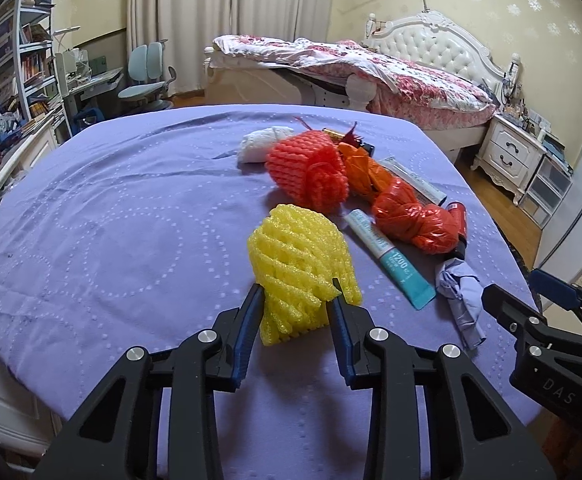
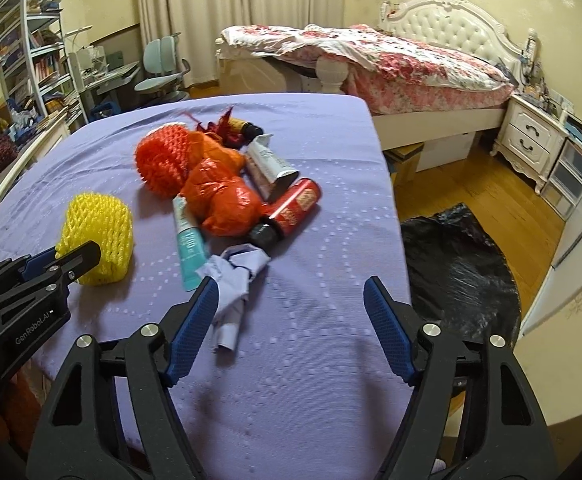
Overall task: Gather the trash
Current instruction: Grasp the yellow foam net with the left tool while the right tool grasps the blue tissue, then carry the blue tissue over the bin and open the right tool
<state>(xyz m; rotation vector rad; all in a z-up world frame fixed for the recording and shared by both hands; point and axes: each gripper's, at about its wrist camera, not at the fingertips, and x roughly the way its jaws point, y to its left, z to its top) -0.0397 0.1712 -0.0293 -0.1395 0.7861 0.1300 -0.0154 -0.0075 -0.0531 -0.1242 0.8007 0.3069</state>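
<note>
Trash lies scattered on a purple-covered table [image 1: 111,208], inspected from left to right. Left gripper [image 1: 296,292] is clenched on a yellow foam net [image 1: 299,256]: both blue pads press into its near end, and the net bulges up and away beyond the fingertips, its base apparently resting on the cloth. The right wrist view confirms the grip, showing the net [image 2: 99,224] well left of the main pile. Next rightward sits a red foam net [image 1: 311,168], with a white wad [image 1: 261,144] just behind it and an orange plastic bag [image 1: 407,216] touching its right side. A teal tube [image 1: 391,260] lies between the yellow net and the bag, long axis running from far-left to near-right. A crumpled purple paper [image 2: 233,280] lies nearest the right gripper [image 2: 291,300], whose jaws stand apart and empty. The paper touches or sits just inside the left finger [image 2: 195,316], its long axis running roughly along the gripper's pointing line; no pad presses on it. Judgement: the right hand is plainly the nearer to this piece and needs a small shift leftward to centre it before closing. A red bottle [image 2: 291,208] lies just beyond the paper. A black bag [image 2: 459,272] sits on the floor right of the table, probably the collection point, on the right hand's side.
</note>
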